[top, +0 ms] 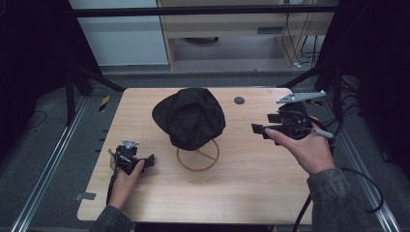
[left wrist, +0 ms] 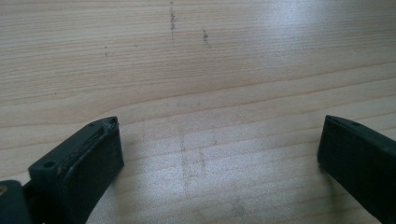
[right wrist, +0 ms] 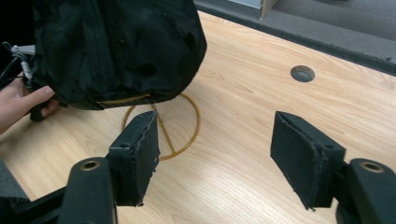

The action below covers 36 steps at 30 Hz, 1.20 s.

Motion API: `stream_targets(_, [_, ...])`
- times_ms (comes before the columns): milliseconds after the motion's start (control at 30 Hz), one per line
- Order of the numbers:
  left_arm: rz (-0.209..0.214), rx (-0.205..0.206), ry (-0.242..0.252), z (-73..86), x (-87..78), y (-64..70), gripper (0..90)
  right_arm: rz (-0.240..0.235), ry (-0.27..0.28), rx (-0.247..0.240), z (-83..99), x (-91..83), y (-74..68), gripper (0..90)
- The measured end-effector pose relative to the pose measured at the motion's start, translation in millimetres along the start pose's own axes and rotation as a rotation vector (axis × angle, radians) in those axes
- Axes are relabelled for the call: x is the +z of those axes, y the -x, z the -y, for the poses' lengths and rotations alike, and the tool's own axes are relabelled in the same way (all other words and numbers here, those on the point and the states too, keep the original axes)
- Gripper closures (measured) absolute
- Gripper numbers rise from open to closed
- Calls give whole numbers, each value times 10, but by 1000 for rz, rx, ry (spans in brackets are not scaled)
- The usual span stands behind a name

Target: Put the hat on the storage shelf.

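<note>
A: Black cap (top: 189,117), soft matte fabric, crumpled dome, perched on a thin brass-coloured wire stand (top: 198,155) at table centre. Round ring base flat on the wood, spokes crossing inside.

B: Confirmed from right gripper view: cap (right wrist: 116,46) draped over the stand (right wrist: 187,126), stitched seams and a few eyelets on the cloth, a curve of wire just visible under its hem.

A: Table (top: 241,193): pale wood-grain laminate, rounded corners, small dark round grommet (top: 239,100) near the far edge.

B: Left gripper (top: 145,162) held in the left hand (top: 123,181), low over the table, left of the stand and apart from it. In left gripper view, jaws spread wide, nothing between, only grain and faint grey scuffs beneath.

A: Right gripper (top: 258,129) in the right hand (top: 309,150), right of the cap, raised, grey three-cornered plate on top. Jaws parted, empty; flat black pads (right wrist: 140,154) with rough, slightly frayed edges.

B: Pointed toward cap and stand, not touching either. Left hand (right wrist: 21,105) visible past the cap.
</note>
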<state>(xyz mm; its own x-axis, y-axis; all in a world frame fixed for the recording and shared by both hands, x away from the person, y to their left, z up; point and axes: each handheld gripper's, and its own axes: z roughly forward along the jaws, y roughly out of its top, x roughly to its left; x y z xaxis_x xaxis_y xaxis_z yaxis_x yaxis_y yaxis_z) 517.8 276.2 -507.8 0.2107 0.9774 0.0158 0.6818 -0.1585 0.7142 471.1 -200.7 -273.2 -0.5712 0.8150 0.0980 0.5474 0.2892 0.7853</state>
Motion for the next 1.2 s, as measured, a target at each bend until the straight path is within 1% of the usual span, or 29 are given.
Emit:
stream_targets(300, [0,-1,0,0,0,0,0,27,1,17,159,10,74,280])
stream_targets(400, [0,0,0,0,0,0,0,34,2,15,205,18,91,270])
stream_targets(567, [0,3,-2,0,-2,-2,0,47,-3,17,298,53,119,228])
stream_targets(600, [0,3,-2,0,-2,-2,0,49,-10,25,317,60,122,221])
stream_targets(700, [0,3,-3,0,-2,-2,0,60,-10,32,377,93,143,198])
stream_targets(867, [0,3,-3,0,-2,-2,0,75,-13,45,505,198,174,164])
stream_targets(1200, [0,3,-3,0,-2,-2,0,75,-43,76,867,545,182,128])
